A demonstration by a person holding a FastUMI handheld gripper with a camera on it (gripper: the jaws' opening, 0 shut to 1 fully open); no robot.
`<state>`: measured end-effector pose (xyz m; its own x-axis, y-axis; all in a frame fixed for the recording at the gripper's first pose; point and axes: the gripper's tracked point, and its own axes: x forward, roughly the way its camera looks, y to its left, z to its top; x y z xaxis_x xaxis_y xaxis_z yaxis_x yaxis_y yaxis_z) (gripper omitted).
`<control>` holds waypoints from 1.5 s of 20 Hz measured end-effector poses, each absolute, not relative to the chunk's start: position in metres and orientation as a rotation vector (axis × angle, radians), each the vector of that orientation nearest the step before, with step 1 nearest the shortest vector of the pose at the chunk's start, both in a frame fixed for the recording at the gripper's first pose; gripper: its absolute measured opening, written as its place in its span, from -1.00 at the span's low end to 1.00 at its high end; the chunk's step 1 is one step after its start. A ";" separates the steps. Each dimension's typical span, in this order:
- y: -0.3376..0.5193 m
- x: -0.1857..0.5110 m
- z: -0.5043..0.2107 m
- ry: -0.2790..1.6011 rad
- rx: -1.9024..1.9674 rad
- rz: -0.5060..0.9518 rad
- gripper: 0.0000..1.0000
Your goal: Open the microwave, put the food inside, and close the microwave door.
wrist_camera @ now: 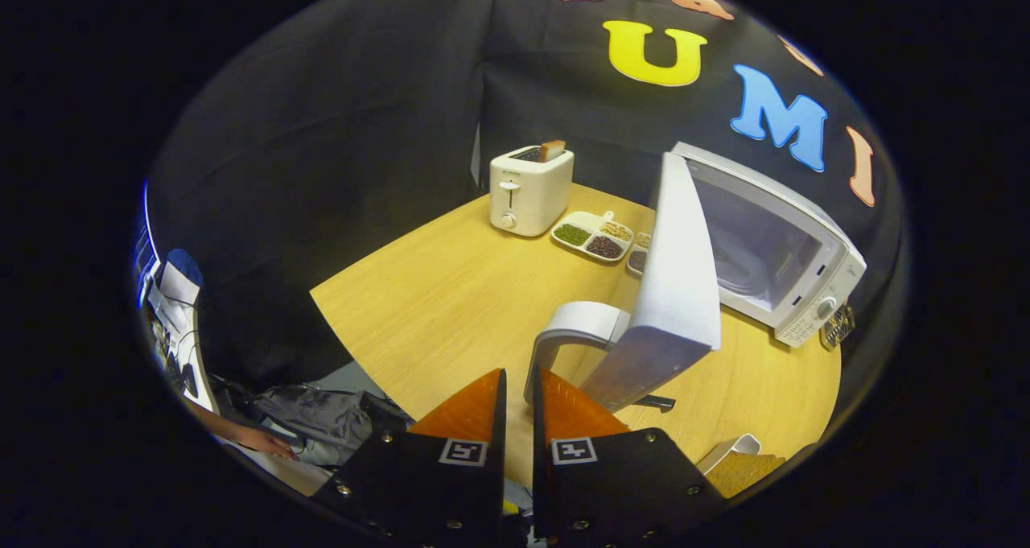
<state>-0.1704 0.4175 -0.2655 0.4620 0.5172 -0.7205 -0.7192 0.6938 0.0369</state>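
Note:
The white microwave [793,270] stands on the right of the round wooden table [451,306]. Its door [676,282] is swung wide open toward me and the cavity [748,250] looks empty. My gripper [519,377] is shut on the lower end of the door's white arched handle [575,327], which sits between the fingertips. A white dish with a brown slice of bread [740,466] lies on the table's near edge, to the right of my fingers.
A white toaster [529,190] with a slice sticking out stands at the back of the table. Next to it lies a divided tray of beans [595,236]. A person's hand [261,439] rests beside grey cloth below the table's left edge.

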 end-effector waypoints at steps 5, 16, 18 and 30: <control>0.453 -0.194 -0.233 0.707 -0.169 1.035 -0.59; 0.411 -0.215 -0.107 0.490 0.060 1.251 0.94; 0.397 -0.206 -0.089 0.450 0.085 1.225 0.94; 0.273 -0.136 -0.055 0.353 0.143 0.870 0.94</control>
